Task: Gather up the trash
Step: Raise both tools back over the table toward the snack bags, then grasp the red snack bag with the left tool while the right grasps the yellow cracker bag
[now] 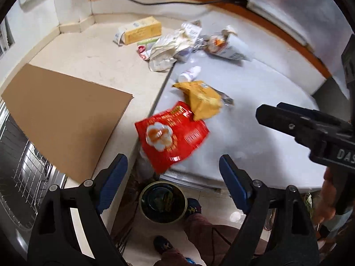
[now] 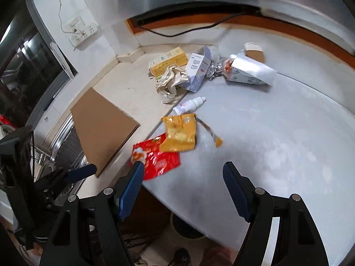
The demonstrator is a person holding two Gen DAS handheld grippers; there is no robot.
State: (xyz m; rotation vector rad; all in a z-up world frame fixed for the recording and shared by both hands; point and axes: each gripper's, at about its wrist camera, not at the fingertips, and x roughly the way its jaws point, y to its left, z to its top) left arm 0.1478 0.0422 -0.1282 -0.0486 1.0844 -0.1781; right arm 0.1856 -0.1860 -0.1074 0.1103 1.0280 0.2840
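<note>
A red snack wrapper [image 1: 172, 140] lies at the near edge of the white table [image 1: 255, 133], partly over the edge; it also shows in the right wrist view [image 2: 158, 159]. A yellow chip bag [image 1: 203, 99] overlaps its far corner [image 2: 179, 134]. Beyond lie a small white bottle [image 2: 188, 105], crumpled paper [image 2: 172, 81], a yellow box [image 2: 168, 63] and cartons [image 2: 249, 71]. My left gripper [image 1: 173, 177] is open just short of the red wrapper. My right gripper [image 2: 183, 181] is open and empty over the table's near edge. A round bin [image 1: 163, 201] stands on the floor below.
A flat brown cardboard sheet [image 1: 64, 119] lies on the beige counter [image 1: 99, 57] to the left, over a metal sink with a wire rack [image 1: 24, 177]. A black cable [image 2: 188, 30] runs along the back wall. The person's legs and shoes [image 1: 195, 206] are by the bin.
</note>
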